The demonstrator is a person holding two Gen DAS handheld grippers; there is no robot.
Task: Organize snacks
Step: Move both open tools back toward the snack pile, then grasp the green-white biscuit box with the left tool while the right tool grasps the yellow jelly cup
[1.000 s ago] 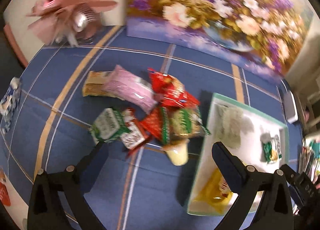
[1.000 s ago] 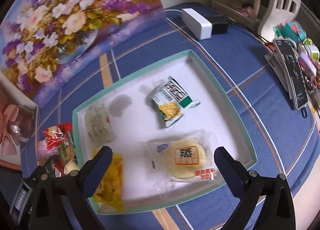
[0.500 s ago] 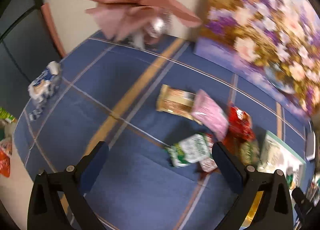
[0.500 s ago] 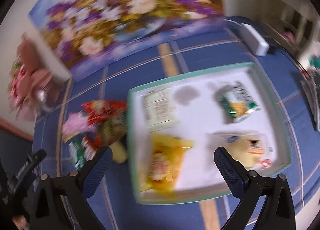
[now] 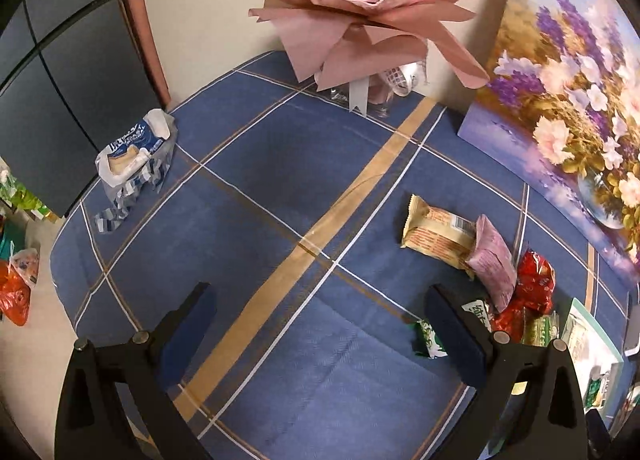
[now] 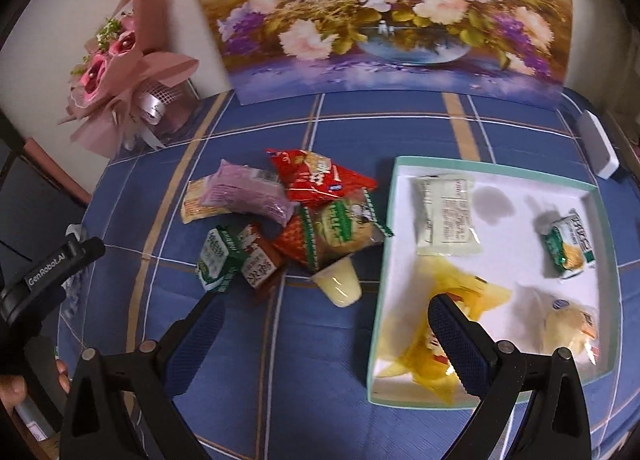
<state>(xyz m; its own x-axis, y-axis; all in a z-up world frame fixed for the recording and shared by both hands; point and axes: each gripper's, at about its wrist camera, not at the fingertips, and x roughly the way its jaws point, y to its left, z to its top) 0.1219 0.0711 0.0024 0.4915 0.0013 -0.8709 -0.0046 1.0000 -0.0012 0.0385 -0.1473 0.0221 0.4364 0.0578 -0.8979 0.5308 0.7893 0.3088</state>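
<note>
The jelly cup lies just ahead of your released right gripper, nearer than the released left gripper.

A blue plaid tablecloth carries a snack pile left, a tray right, a bouquet and a painting far.
</note>
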